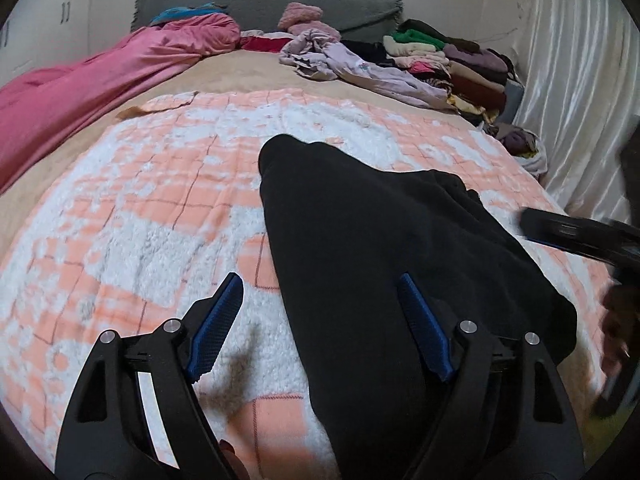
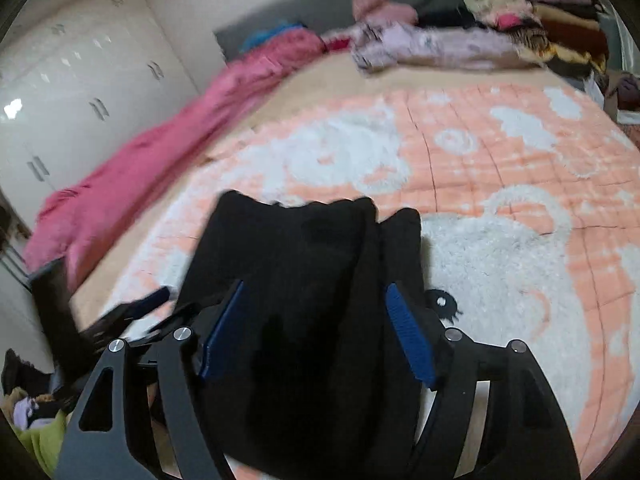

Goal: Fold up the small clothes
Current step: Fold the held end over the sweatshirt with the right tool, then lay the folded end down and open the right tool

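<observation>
black garment flat on blanket, seemingly loose between left gripper pads

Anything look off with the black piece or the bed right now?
The black garment lies bunched and uneven on the peach-and-white blanket, its far edge rumpled rather than squared. A lilac garment sprawls unfolded beside the folded stack. Both the left gripper and the right gripper are open.

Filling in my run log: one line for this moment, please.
task: fold clothes | left tongs: open | right tongs: open | black garment: flat on blanket, unheld
</observation>
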Available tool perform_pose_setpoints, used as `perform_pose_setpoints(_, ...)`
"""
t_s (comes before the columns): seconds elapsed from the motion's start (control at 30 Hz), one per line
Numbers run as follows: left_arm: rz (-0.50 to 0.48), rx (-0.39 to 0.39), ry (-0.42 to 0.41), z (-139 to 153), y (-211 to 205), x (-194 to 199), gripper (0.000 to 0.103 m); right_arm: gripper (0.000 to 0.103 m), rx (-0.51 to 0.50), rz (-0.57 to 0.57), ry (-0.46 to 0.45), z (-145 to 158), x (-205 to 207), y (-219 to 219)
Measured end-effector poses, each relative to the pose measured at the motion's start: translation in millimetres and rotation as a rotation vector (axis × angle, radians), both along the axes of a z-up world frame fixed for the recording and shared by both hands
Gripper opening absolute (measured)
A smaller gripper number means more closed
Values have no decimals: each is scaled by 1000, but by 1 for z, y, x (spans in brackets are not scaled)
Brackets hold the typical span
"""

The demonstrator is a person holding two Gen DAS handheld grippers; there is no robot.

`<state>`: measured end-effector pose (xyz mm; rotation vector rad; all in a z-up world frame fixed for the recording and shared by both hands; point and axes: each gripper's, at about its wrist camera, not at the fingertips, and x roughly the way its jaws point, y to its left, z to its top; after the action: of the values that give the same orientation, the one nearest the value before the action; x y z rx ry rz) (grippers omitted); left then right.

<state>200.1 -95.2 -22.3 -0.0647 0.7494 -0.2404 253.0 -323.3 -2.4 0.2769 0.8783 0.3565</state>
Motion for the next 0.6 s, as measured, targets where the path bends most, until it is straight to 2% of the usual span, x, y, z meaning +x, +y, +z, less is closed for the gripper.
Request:
perform_pose_setpoints(0.1, -26, 11, -13, 0, 0, 3, 71, 70, 14, 10, 76, -15, 21, 3)
perform_pose_setpoints(0.2, -41, -27, 0, -3, 5, 6, 72, 69, 15, 10, 97, -24, 28, 5)
perform_pose_setpoints(0.3, -56, -49, 5, -4, 9, 7, 72, 38, 2, 68, 69, -21, 26, 15)
perform_pose_setpoints(0.33, -61, -54, 7, -5, 9, 7, 72, 32, -5, 76, 60, -20, 25, 18)
perform_pose_setpoints(0.5, -68, -83, 18, -6, 13, 10, 72, 18, -32, 84, -5, -13, 20, 28)
perform_pose_setpoints(0.6, -72, -92, 21, -4, 13, 8, 72, 15, -60, 77, -59, -2, 11, 27)
